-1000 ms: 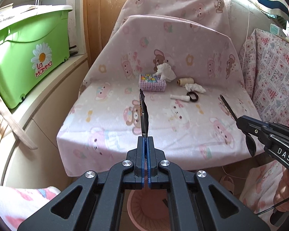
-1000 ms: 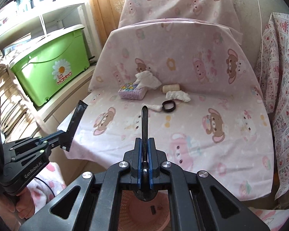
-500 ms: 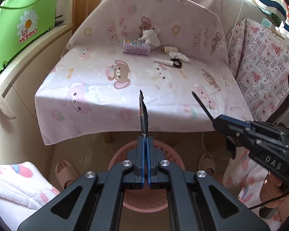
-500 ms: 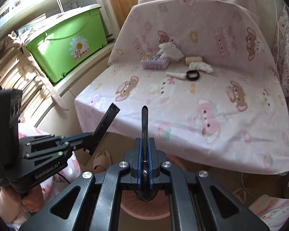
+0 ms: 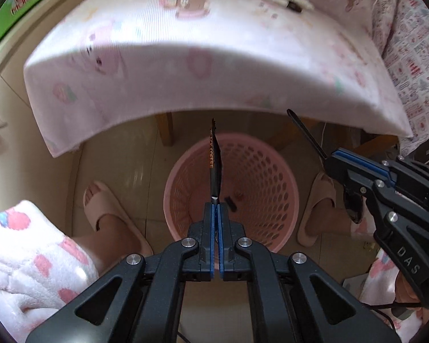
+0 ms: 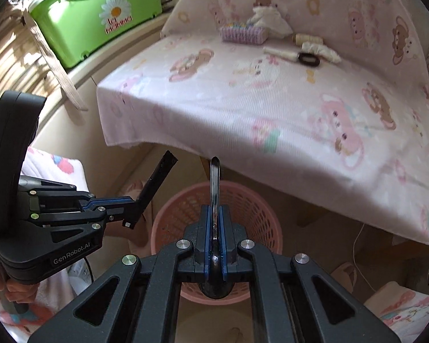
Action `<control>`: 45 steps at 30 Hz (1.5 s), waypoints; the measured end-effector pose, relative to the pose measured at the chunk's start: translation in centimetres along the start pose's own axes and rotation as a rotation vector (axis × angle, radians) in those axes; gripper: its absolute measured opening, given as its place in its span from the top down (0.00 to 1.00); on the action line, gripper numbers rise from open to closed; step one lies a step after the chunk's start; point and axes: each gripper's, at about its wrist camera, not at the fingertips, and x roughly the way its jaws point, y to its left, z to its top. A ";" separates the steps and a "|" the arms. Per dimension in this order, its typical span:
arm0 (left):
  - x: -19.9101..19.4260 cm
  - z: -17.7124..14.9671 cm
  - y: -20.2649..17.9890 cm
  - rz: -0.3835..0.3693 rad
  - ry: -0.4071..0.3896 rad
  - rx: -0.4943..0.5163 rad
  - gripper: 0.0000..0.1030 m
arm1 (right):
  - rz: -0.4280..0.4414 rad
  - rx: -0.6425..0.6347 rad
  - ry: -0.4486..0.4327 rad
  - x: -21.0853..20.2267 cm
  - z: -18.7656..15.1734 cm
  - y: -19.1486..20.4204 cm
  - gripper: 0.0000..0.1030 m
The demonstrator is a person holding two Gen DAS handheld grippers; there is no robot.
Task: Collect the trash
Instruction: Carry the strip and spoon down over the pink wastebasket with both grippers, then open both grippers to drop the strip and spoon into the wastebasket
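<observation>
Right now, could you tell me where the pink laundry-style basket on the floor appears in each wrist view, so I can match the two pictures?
Left wrist view: the pink basket sits at centre, below the covered table's edge, straight past the closed left gripper.
Right wrist view: the basket is at lower centre, partly hidden behind the right gripper.
Shared landmark: the pink bear-print cloth overhanging the basket.

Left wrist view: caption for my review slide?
Left gripper holds a black coffee sachet above the pink basket.
</observation>
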 end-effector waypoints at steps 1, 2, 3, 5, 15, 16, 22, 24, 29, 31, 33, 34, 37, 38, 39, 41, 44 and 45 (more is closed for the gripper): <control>0.7 0.0 0.2 0.009 0.019 -0.010 0.99 | -0.009 -0.002 0.023 0.9 -0.2 0.0 0.93; 1.4 0.1 0.4 0.029 0.036 -0.018 0.99 | -0.028 -0.008 0.056 2.1 -0.5 0.0 0.93; 2.1 0.2 0.6 0.049 0.049 -0.029 0.99 | -0.038 -0.010 0.080 3.0 -0.7 0.0 0.93; 3.4 0.3 0.9 0.060 0.078 -0.054 0.99 | -0.048 -0.011 0.137 5.0 -1.3 0.0 0.93; 8.8 0.1 2.1 0.091 0.241 -0.111 0.98 | -0.084 -0.008 0.246 10.5 -3.0 0.1 0.93; 9.2 0.0 2.1 0.088 0.254 -0.112 0.98 | -0.096 -0.024 0.245 10.8 -3.1 0.3 0.93; 9.4 -0.4 1.7 0.105 0.269 -0.102 0.96 | -0.138 -0.053 0.241 11.7 -3.5 0.6 0.93; 9.3 -0.4 1.7 0.110 0.266 -0.105 0.94 | -0.143 -0.047 0.243 11.6 -3.4 0.4 0.93; 9.3 -0.3 1.9 0.147 0.248 -0.112 0.78 | -0.162 -0.013 0.239 11.4 -3.1 -0.6 0.68; 9.0 -0.1 1.7 0.170 0.228 -0.094 0.72 | -0.169 -0.003 0.219 10.9 -3.0 -0.8 0.57; 8.6 0.0 1.5 0.192 0.197 -0.077 0.72 | -0.164 0.006 0.207 10.4 -2.9 -0.8 0.56; 8.3 0.1 1.4 0.201 0.181 -0.072 0.72 | -0.157 0.010 0.202 10.1 -2.7 -0.9 0.56; 7.4 0.4 1.3 0.207 0.139 -0.069 0.70 | -0.153 0.030 0.177 9.0 -2.4 -1.1 0.56; 7.1 0.5 1.3 0.205 0.125 -0.071 0.70 | -0.153 0.038 0.167 8.6 -2.2 -1.1 0.56; 6.9 0.7 1.5 0.203 0.110 -0.073 0.70 | -0.152 0.044 0.152 8.1 -2.0 -1.3 0.56; 6.1 1.1 1.5 0.203 0.076 -0.072 0.70 | -0.152 0.051 0.120 6.9 -1.5 -1.5 0.56; 4.4 1.6 1.1 0.210 0.006 -0.066 0.67 | -0.172 0.078 0.047 4.7 -0.7 -1.8 0.55; 3.7 1.8 0.9 0.207 -0.018 -0.065 0.64 | -0.189 0.091 0.014 3.7 -0.4 -2.0 0.55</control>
